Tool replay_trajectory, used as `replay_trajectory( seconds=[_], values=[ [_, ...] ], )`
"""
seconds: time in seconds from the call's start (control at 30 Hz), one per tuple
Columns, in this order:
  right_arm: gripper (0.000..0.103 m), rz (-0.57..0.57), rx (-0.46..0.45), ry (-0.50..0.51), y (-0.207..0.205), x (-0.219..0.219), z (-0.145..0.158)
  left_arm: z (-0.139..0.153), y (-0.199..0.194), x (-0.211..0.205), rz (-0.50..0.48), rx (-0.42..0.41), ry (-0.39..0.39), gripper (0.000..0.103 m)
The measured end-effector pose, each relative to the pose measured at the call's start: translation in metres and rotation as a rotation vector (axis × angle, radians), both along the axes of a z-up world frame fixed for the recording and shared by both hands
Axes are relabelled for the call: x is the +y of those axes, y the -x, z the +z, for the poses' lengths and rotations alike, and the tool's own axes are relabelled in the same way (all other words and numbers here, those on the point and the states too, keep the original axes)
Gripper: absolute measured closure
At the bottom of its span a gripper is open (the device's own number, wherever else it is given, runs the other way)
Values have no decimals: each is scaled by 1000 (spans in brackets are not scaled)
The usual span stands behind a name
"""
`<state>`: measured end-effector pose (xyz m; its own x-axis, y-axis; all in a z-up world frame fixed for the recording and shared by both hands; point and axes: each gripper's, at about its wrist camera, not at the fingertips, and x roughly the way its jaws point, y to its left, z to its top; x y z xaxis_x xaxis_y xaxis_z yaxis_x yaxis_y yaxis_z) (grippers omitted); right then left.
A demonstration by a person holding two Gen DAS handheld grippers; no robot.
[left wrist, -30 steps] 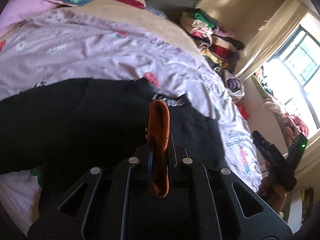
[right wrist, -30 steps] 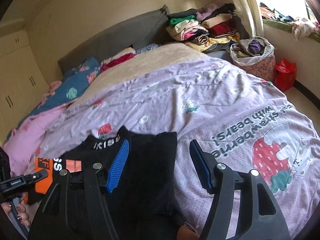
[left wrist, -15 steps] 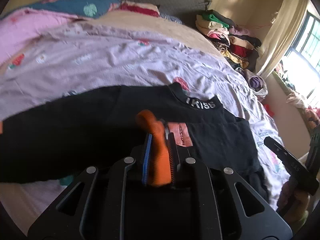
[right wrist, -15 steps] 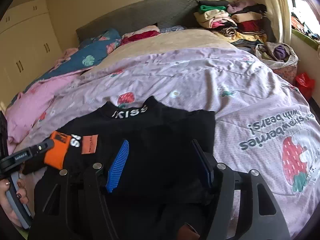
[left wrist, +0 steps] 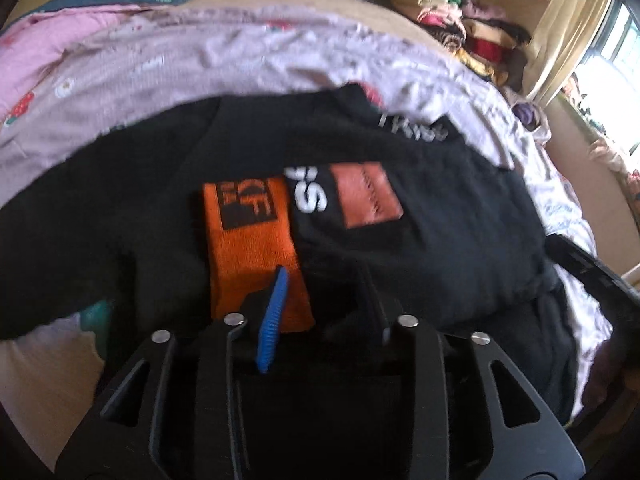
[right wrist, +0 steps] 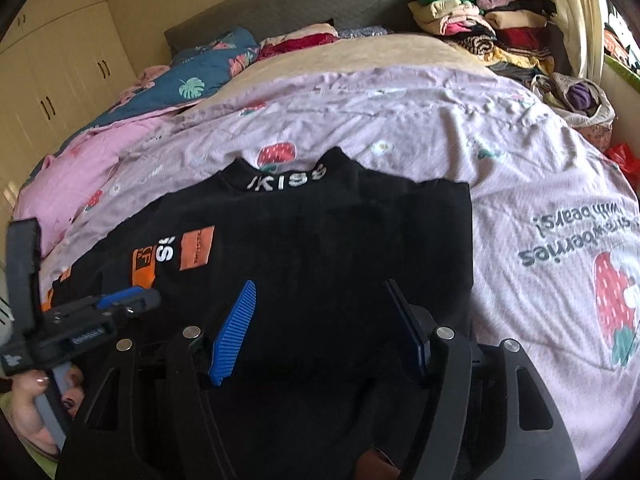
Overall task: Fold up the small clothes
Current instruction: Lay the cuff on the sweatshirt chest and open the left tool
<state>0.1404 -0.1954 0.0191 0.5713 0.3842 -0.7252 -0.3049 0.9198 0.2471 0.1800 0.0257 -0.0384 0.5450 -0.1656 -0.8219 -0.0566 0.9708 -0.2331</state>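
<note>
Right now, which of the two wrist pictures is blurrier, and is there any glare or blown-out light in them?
Left wrist view: clearly softer, with motion smear on the black sweater and its collar lettering, and the window at right blown out white. Right wrist view: much sharper, the collar lettering is crisp, with only a thin overexposed strip at the top right edge. Both bend strongly toward the edges with dark fisheye corners.

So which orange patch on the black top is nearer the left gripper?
The brighter orange cuff, lying between the left gripper's open fingers; the duller rectangular patch sits farther, beside the white lettering.

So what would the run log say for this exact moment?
left gripper: open, above orange cuff | right gripper: open over black top | sleeve folded across | bed
</note>
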Motion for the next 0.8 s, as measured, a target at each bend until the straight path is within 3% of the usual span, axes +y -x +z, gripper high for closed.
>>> replay_trajectory(
  seconds=[0.07,0.3,0.37,0.5,0.57,0.63,0.73,0.8],
  values=[
    [29,2,8,2,3,0,-4,-7,1,1,-3,-4,1,74],
    [26,-68,126,156,-4,-1,-44,-3,12,2,8,-30,11,72],
    [20,-63,108,166,0,2,-40,4,19,1,6,-50,7,51],
    [11,-73,87,122,4,-2,-33,14,28,2,19,-69,-24,43],
    [8,-92,83,111,4,-5,-32,18,31,8,39,-73,-12,27],
    [5,-114,67,117,6,-6,-28,21,36,16,60,-72,1,25],
    [5,-137,47,111,8,-9,-24,26,42,26,95,-82,-2,9],
    [5,-151,29,101,10,-10,-21,28,45,33,114,-82,11,9]
  ],
)
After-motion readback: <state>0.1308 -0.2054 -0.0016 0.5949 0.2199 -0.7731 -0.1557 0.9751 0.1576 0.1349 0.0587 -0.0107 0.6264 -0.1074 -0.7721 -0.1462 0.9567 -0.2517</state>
